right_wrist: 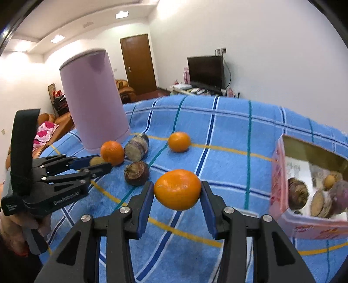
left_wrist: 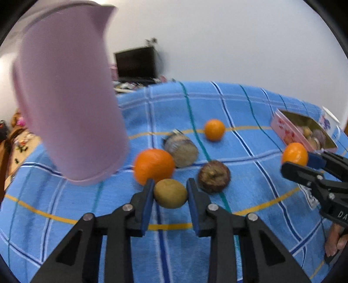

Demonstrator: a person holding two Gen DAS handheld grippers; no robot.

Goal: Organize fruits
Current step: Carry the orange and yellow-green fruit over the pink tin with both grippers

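With several fruits lying in the pink box (right_wrist: 282,174), the right gripper (right_wrist: 177,191) is gripping an orange (right_wrist: 177,189), the left gripper's (left_wrist: 170,193) jaws are clamping a kiwi (left_wrist: 170,193), and four fruits are waiting on the bench (right_wrist: 228,139).

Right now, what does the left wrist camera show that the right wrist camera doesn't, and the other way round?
Only the left wrist view shows a white mug behind the pink box.

Only the right wrist view shows a brown door and ceiling lights.

Both show the left gripper shut on the small brown fruit, the right gripper holding an orange, the pink jug and the blue checked cloth.
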